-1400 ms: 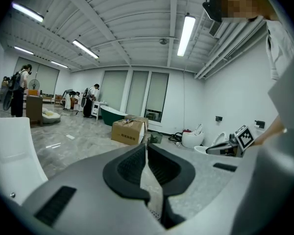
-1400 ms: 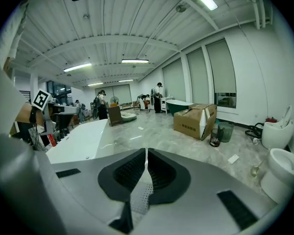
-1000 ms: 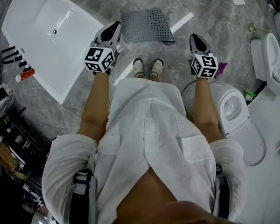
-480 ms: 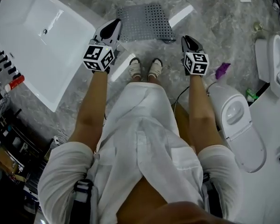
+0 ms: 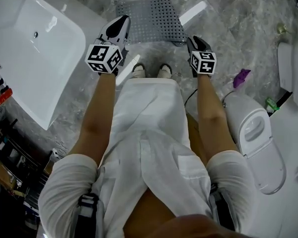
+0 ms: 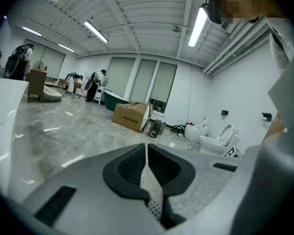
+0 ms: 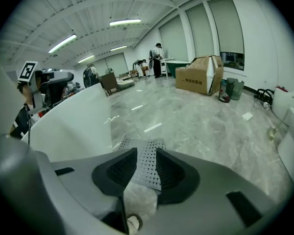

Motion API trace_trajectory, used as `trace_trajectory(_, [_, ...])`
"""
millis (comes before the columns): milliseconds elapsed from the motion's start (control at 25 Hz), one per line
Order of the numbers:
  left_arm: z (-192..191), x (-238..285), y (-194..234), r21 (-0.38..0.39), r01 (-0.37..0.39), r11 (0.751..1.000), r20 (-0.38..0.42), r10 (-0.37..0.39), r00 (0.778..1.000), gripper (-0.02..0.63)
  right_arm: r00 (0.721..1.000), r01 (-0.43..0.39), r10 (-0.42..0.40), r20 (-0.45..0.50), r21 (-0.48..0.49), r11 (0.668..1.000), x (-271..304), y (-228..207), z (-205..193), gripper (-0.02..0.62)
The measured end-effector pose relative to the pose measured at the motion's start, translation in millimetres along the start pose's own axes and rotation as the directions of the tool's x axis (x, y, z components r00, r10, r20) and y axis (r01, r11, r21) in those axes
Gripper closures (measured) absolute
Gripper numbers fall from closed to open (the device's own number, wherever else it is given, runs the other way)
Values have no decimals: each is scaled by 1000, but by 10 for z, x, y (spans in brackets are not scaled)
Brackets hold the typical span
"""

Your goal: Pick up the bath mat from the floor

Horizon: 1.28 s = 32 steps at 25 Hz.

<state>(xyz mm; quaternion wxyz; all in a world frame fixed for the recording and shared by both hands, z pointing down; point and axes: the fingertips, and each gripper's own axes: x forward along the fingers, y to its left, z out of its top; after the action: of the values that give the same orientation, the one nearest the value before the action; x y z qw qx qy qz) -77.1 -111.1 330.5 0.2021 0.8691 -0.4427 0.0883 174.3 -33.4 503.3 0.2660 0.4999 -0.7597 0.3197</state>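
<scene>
The floor point(image 5: 228, 14) is polished grey marbled stone with bright reflections of the ceiling lights point(image 7: 125, 22). The bath mat point(image 5: 151, 20) lies flat on it at the upper centre of the head view, just beyond the person's shoes point(image 5: 151, 71). It is grey and perforated with rows of small holes.

The left hand-held gripper point(image 5: 122, 21) overlaps the mat's left edge in the head view. Its jaws are closed, tip against tip, with nothing held. Its own view looks nearly level across the room. Contact with the mat cannot be confirmed.

The right hand-held gripper point(image 5: 193, 39) sits just below the mat's lower right corner. Its jaws stand apart and have just been opening. In the right gripper view the mat point(image 7: 146, 163) shows through the gap, lying on the floor beyond the pads. The pads do not press on it.

A white tub point(image 5: 30, 48) fills the upper left of the head view, close beside the left hand-held gripper. A white toilet point(image 5: 258, 133) stands at the right edge, and a small purple object point(image 5: 241, 76) lies near it.

The room is a large open hall with white walls, a ribbed ceiling and strip lights. A cardboard box point(image 7: 198, 75) stands on the floor before tall windows with blinds. People point(image 7: 158, 58) stand at the far end.
</scene>
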Motion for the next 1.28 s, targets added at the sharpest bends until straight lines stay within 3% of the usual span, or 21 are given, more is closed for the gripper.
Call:
trace_trajectory(480, [-755,1040,361,51,5,999,37,-7,999,583,996,-28,25,-88,-32,999,1316,-453,-858,350])
trace_trajectory(800, [-1278,1673,603,54,3,999,135,-10,991,583,995,-48,46,-88,-30,998,2258,-767,-1304,310])
trace_trajectory(1120, [-1715,1870,759,71,-5,997,218,-11,976,584,986,-74,63,-154,-63,995,2968,-932,-1714,308])
trace_trajectory(1280, [-1730,1846,808,84,9,996,236,-29,971,583,983,-79,67,-174,-63,995,3196,-988,-1841,301])
